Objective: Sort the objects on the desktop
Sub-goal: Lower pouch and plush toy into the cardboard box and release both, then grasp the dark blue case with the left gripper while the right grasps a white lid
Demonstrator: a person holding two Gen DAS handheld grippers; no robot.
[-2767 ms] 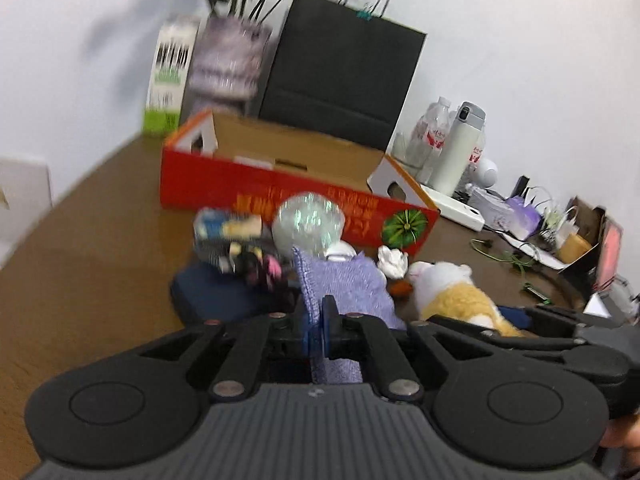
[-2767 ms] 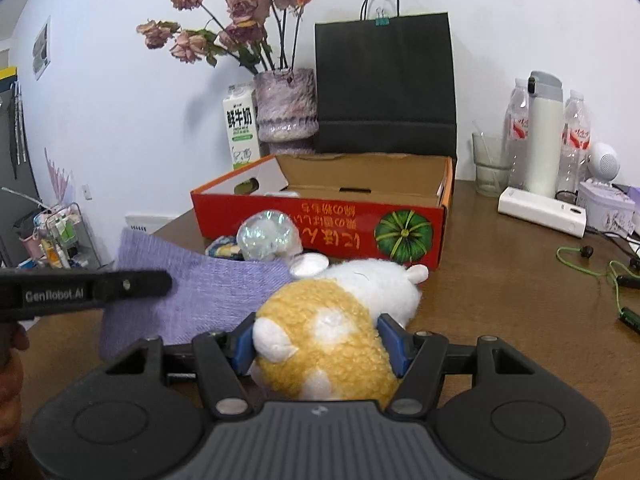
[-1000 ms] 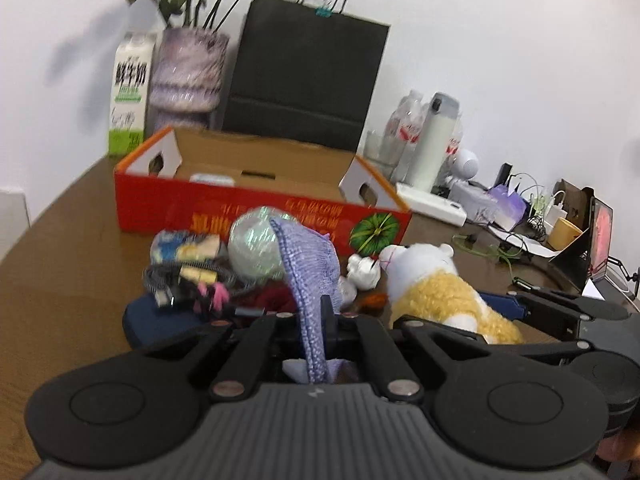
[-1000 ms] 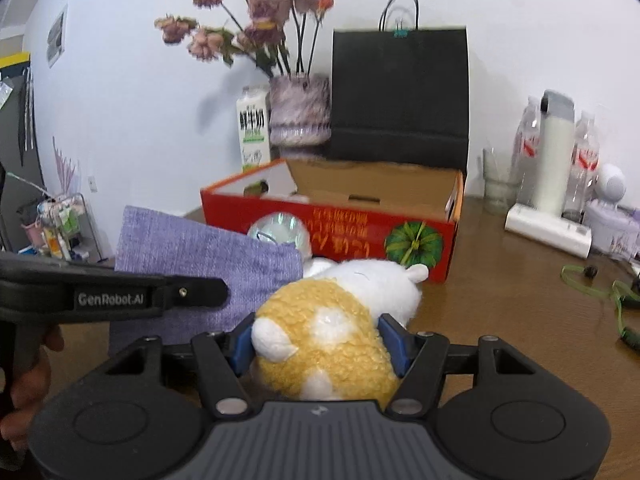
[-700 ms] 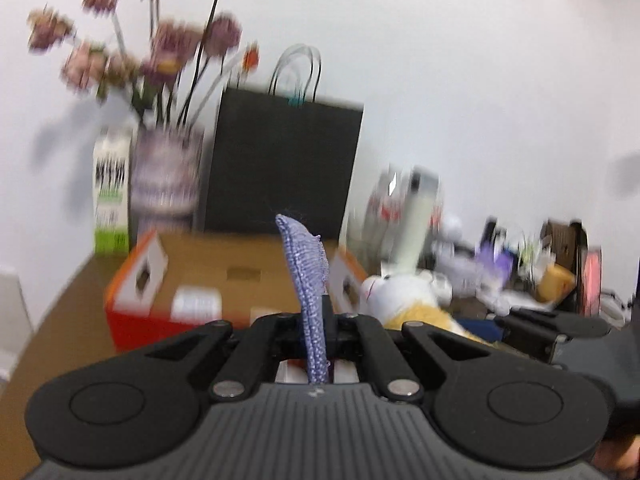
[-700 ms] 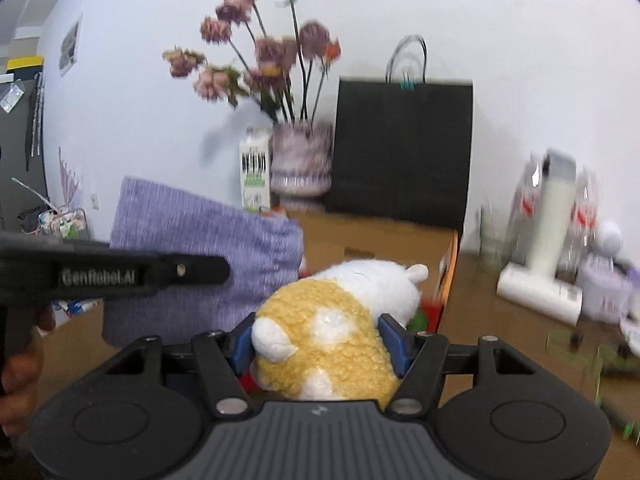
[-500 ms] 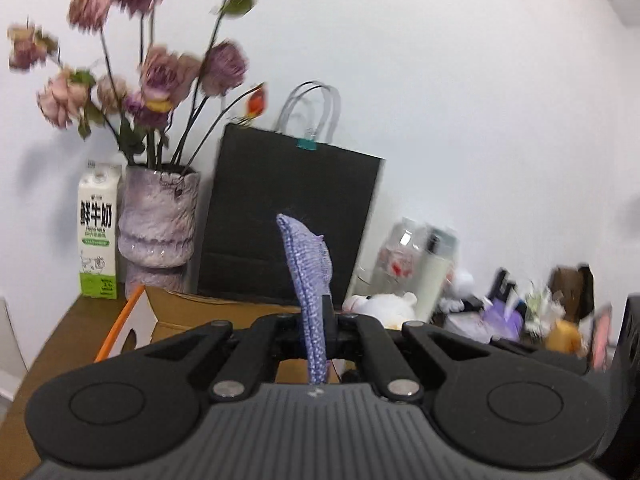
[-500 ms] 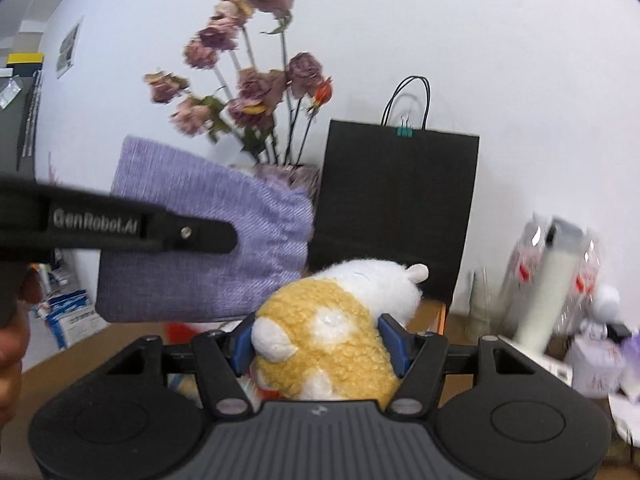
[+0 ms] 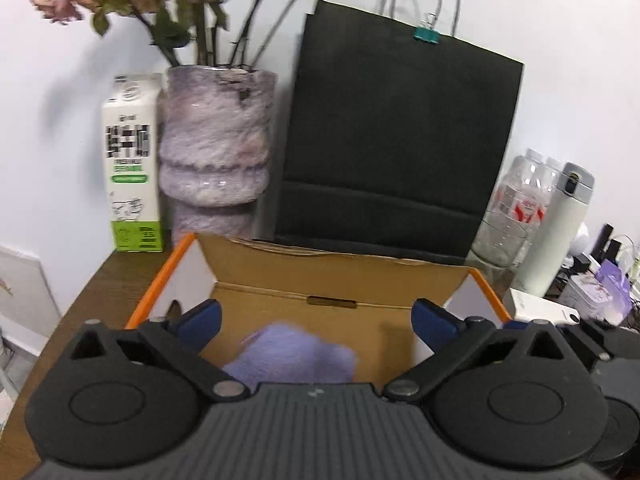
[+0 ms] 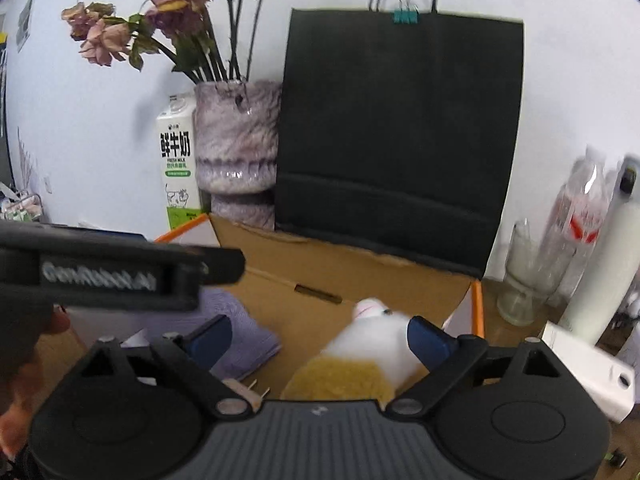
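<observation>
My left gripper [image 9: 316,318] is open above the orange cardboard box [image 9: 340,280]. The purple cloth pouch [image 9: 292,356] lies loose in the box below it, blurred. My right gripper [image 10: 320,336] is open over the same box [image 10: 360,276]. The white and yellow plush toy [image 10: 360,360] lies loose in the box between the open jaws. The purple pouch also shows in the right wrist view [image 10: 240,340], left of the toy. The left gripper's body [image 10: 112,272] crosses the left of that view.
Behind the box stand a black paper bag [image 9: 392,140], a purple vase of dried flowers [image 9: 216,152] and a milk carton [image 9: 132,164]. At the right are bottles [image 9: 524,192], a white flask [image 9: 560,224], a glass [image 10: 524,280] and a white power strip [image 10: 588,364].
Both grippers have moved forward over the box and opened. The purple pouch has dropped from the left gripper into the box. The plush toy has dropped from the right gripper into the box.
</observation>
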